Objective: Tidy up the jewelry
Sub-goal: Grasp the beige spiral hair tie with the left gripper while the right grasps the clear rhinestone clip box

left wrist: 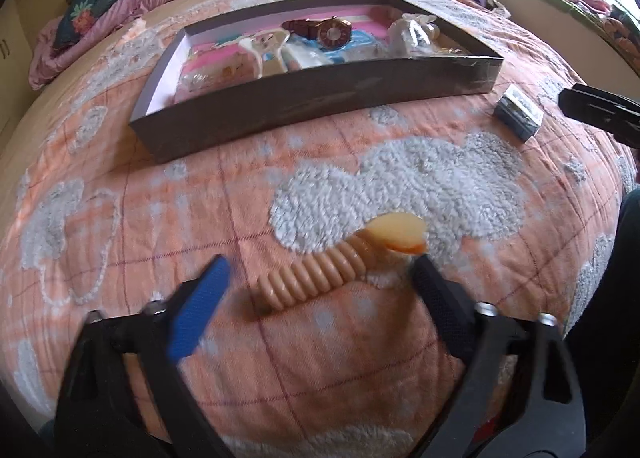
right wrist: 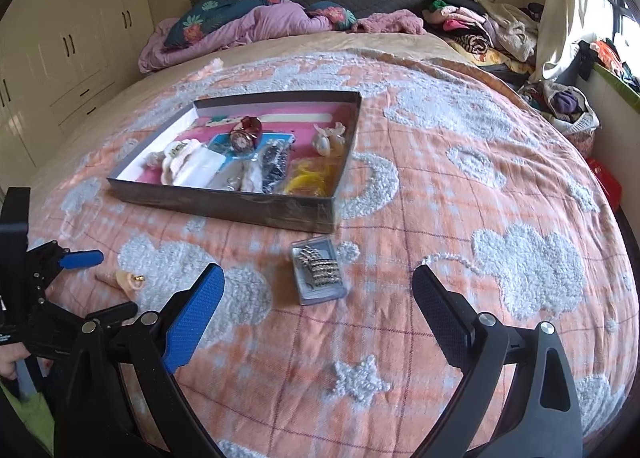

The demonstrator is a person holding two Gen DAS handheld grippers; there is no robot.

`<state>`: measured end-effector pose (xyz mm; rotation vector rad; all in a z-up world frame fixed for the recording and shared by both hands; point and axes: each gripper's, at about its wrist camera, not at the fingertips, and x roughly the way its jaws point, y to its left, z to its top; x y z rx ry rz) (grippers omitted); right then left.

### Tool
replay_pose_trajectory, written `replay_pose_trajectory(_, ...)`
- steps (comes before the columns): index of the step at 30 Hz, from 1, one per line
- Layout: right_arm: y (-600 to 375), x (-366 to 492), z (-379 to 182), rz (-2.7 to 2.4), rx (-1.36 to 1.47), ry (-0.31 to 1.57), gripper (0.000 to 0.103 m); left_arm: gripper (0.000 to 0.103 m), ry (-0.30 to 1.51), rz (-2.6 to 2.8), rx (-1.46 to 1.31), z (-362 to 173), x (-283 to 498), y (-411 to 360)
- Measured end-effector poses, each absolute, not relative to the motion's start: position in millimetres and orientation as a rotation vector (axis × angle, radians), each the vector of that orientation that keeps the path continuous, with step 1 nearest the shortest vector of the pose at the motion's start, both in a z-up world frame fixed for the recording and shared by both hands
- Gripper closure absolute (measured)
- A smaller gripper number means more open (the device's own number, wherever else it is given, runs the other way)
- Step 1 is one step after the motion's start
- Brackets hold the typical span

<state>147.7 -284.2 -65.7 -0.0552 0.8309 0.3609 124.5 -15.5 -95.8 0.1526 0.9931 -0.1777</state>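
A bed covered with an orange checked blanket point(right wrist: 440, 258) with fluffy grey cloud patches carries everything. At the centre, toward the far side, sits a shallow dark box point(right wrist: 256, 206) with a pink lining. In it lie a red-strapped wristwatch point(right wrist: 246, 136), a white watch point(right wrist: 178, 156), a dark beaded piece point(right wrist: 274, 162), yellow bands point(right wrist: 310, 178) in the near right corner and a pale bow-shaped ornament point(right wrist: 330, 140).

Near the box's near right corner, on the blanket, lies a small clear case point(right wrist: 318, 274) holding rows of sparkling stones.

To the left, a peach ribbed bracelet point(left wrist: 320, 270) with a pale oval plate lies on the blanket at the edge of a cloud patch. The left gripper point(left wrist: 320, 278) is low over it with its jaws spread to either side; the black finger point(left wrist: 434, 290) stands just beside the oval plate end, the blue finger point(left wrist: 200, 310) is well apart from the other end, so nothing is grasped.

The right gripper point(right wrist: 318, 306) hangs above the blanket on the near side of the clear case, jaws wide and released, holding nothing.

At the far end of the bed are purple bedding point(right wrist: 240, 30) and a heap of clothes point(right wrist: 480, 26).
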Motion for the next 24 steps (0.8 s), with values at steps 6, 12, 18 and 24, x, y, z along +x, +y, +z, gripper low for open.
replay_pose_trajectory(6, -284, 164, -79, 0.345, -0.059, 0.875, 0.009, 0.065, 0.976, -0.217, 0.194, -93, 130, -22)
replay_pose_trajectory(12, -269, 176, -95, 0.365, -0.12, 0.916, 0.023, 0.066, 0.97, -0.246, 0.181, -90, 131, -22)
replay_pose_trajectory(18, -258, 175, -108, 0.416, -0.164, 0.952, 0.072, 0.066, 0.961, -0.274, 0.121, -82, 131, -19)
replay_pose_trajectory(24, -253, 160, -96, 0.518, -0.108, 0.944, 0.072, 0.066, 0.927, -0.277, 0.083, -65, 131, -14)
